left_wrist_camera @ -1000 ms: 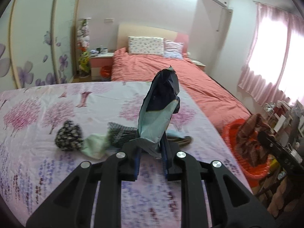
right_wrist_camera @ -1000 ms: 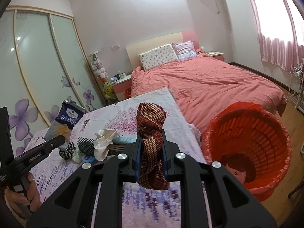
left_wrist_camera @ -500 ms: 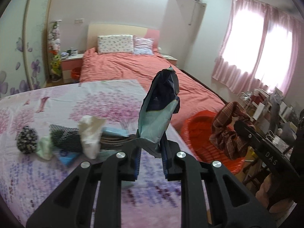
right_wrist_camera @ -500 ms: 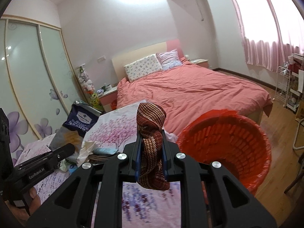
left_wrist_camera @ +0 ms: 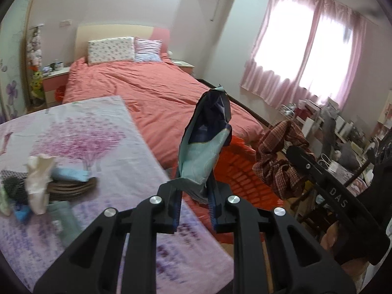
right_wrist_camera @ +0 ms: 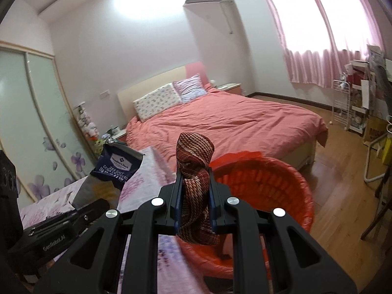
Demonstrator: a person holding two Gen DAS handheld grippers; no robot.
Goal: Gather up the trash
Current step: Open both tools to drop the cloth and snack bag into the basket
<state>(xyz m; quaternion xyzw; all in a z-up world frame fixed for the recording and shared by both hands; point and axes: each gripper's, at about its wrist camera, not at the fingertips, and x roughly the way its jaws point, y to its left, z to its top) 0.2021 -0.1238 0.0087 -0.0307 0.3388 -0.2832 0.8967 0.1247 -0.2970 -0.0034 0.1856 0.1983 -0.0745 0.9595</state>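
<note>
The left claw (left_wrist_camera: 194, 199) is closed on a dark blue cracker bag (left_wrist_camera: 208, 144) that stands up between its fingers, and the right claw (right_wrist_camera: 194, 203) is clamped on a red-brown woven scrunchie (right_wrist_camera: 194, 171). An orange bin (right_wrist_camera: 264, 191) sits just ahead and right of the right claw, below the scrunchie. To the left of the left claw, more trash lies heaped on the table (left_wrist_camera: 103, 171): a crumpled tissue (left_wrist_camera: 39, 181) and a coiled cord (left_wrist_camera: 71, 187)

The red basket (right_wrist_camera: 264, 188) is wide open on top. The surface (left_wrist_camera: 103, 132) edge sits just beside it, with the bed (right_wrist_camera: 232, 127) behind.
</note>
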